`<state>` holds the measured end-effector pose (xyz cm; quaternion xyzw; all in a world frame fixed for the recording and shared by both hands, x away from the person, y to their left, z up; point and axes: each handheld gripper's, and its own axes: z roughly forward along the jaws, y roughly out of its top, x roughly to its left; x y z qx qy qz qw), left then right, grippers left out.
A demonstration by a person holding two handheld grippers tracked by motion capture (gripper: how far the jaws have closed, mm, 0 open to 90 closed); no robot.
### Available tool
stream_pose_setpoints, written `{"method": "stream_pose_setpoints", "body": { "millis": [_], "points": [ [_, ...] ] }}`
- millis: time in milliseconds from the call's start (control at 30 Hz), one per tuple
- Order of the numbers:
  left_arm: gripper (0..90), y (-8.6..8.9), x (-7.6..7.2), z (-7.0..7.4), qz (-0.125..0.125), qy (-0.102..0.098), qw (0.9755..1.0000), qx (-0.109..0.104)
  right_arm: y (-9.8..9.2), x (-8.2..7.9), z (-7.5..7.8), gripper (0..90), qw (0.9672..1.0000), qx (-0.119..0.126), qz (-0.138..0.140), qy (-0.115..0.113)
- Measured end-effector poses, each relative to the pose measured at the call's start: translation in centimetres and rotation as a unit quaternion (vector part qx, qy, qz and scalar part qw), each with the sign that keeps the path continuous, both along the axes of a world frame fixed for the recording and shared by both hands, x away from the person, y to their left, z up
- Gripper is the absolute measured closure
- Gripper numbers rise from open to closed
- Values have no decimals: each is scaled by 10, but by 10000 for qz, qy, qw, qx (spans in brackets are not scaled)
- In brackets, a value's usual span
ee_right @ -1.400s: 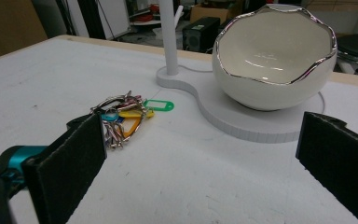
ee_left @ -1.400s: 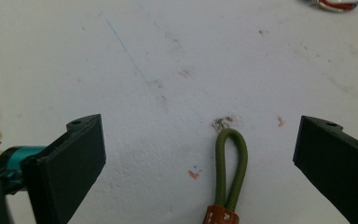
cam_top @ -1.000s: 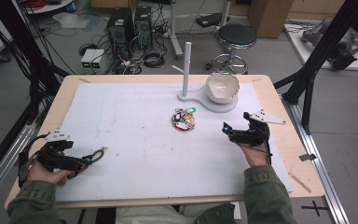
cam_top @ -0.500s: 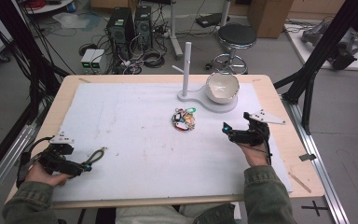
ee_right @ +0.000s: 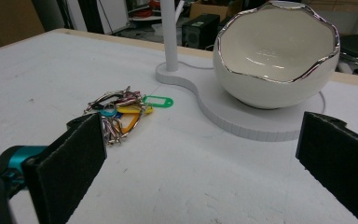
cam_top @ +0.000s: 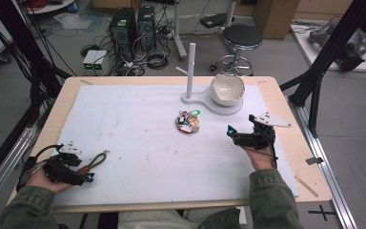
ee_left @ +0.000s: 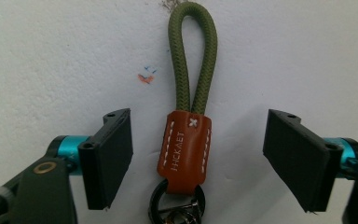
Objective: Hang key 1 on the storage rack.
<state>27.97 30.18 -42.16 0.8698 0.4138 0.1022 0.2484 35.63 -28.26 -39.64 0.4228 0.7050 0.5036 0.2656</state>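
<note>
A keychain with an olive cord loop, a brown leather tab and a dark metal ring lies flat on the white mat. My left gripper is open, one jaw on each side of the tab, apart from it. In the high view that left gripper sits at the front left with the olive loop pointing away from it. My right gripper is open with nothing between its jaws and faces a bunch of keys with coloured tags. In the right gripper view the key bunch lies ahead left of the right gripper.
A white bowl with a silver rim sits on a white stand base with an upright post at the back of the mat. In the right gripper view the bowl is ahead right. The wooden table edge borders the mat.
My left gripper has drawn back a little toward the front edge, with the olive keychain still lying in front of it. The right gripper has not moved.
</note>
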Motion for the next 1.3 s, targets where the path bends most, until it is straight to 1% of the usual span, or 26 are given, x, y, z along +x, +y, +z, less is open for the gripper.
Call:
{"method": "stream_pose_setpoints", "body": {
  "millis": [133,167,267,333,400,467,533,567,600,667,733,767,800,833,867,900,967,1000,1033,1067,1100,1167,1200,1267,1300],
  "points": [
    [292,-1,-1,0,-26,-19,10000,61,0,0,0,7,10000,-19,-5,-17],
    [321,-1,-1,0,-23,-44,10000,41,0,0,0,7,10000,-15,-10,-18],
    [361,1,-2,0,-13,-74,10000,30,0,0,0,7,10000,-15,-10,-19],
    [406,1,-2,0,-29,-105,9999,49,0,0,0,7,10000,-11,-13,-6],
    [460,1,-2,0,15,-145,9998,100,0,0,0,7,10000,-17,3,-30],
    [507,2,-2,-1,-19,-147,9998,94,0,0,0,7,10000,-23,21,-52],
    [604,3,-3,0,-33,-193,9998,63,0,0,0,7,10000,-27,23,-53],
    [649,3,-3,0,-53,-271,9995,147,1,0,0,7,10000,-28,16,-57],
    [669,3,-3,0,-53,-271,9995,147,1,-1,1,7,10000,-23,0,-54],
    [698,2,-4,0,-95,-376,9991,196,0,-1,1,7,9999,-34,-14,-108],
    [710,3,-5,0,-125,-465,9987,164,0,-1,1,7,9999,-22,-23,-118],
    [711,3,-5,0,-125,-465,9987,164,0,-1,1,7,9999,-14,-31,-111],
    [712,3,-4,0,-130,-506,9986,121,-1,-1,1,7,9999,-22,-27,-108],
    [712,4,-3,1,-135,-445,9989,31,0,-1,1,7,9999,-14,-25,-101],
    [712,4,-3,1,-135,-445,9989,31,0,-1,1,7,10000,-19,-25,-93],
    [712,7,0,2,-95,-310,9994,-105,0,-1,1,7,10000,-19,-32,-76],
    [712,7,1,3,-76,-285,9995,-134,0,-1,1,7,10000,-28,-29,-75],
    [713,8,1,4,-70,-296,9993,-203,0,-1,1,7,10000,-30,-44,-57],
    [713,8,1,4,-70,-296,9993,-203,1,-1,1,7,10000,-30,-35,-45],
    [713,8,2,6,-77,-337,9990,-268,1,-1,1,7,10000,-43,-37,-49],
    [713,8,2,6,-77,-337,9990,-268,1,-1,1,7,10000,-44,-39,-41],
    [712,6,3,8,-100,-386,9985,-387,0,-1,0,7,10000,-48,-38,-50],
    [713,4,4,11,-78,-410,9978,-513,0,-1,0,7,10000,-45,-37,-46],
    [712,3,5,13,-84,-388,9973,-615,0,-1,1,7,10000,-44,-39,-46],
    [712,3,5,13,-84,-388,9973,-615,0,-1,1,7,10000,-48,-35,-46]
  ]
}}
